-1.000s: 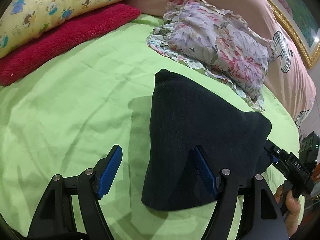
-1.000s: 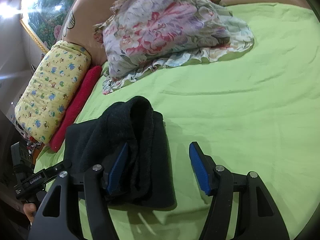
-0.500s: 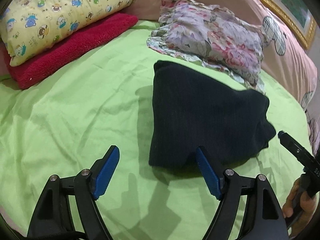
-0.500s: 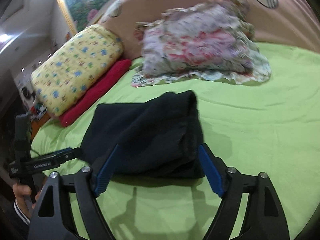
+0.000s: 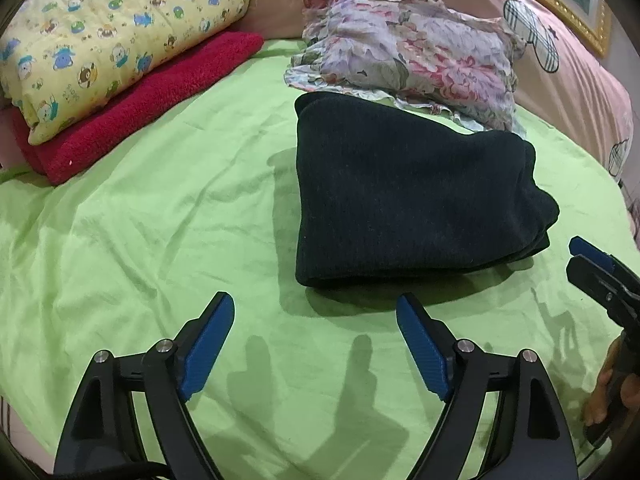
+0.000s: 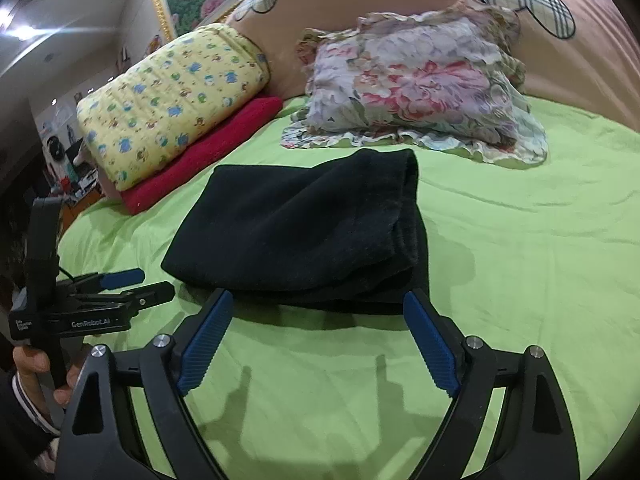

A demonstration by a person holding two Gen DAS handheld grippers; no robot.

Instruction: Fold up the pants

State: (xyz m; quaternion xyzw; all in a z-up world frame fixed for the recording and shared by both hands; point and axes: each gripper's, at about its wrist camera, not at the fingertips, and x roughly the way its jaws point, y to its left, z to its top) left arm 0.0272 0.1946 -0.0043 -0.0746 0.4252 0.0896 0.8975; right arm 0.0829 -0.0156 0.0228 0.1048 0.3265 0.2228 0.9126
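Observation:
The dark navy pants (image 5: 404,200) lie folded in a compact stack on the green bedsheet (image 5: 140,240); they also show in the right wrist view (image 6: 304,232). My left gripper (image 5: 316,312) is open and empty, pulled back just short of the stack's near edge. My right gripper (image 6: 318,312) is open and empty, its fingertips at the stack's near edge. The right gripper also shows at the right edge of the left wrist view (image 5: 592,264), and the left gripper shows at the left of the right wrist view (image 6: 132,284).
A floral pillow (image 5: 412,60) lies just behind the pants. A yellow printed quilt (image 5: 112,36) rests on a red towel (image 5: 152,96) at the back left. A pink headboard cushion (image 6: 400,8) runs along the back.
Both grippers have let go of the pants and drawn back toward me. The pants now lie flat on the sheet as a folded stack.

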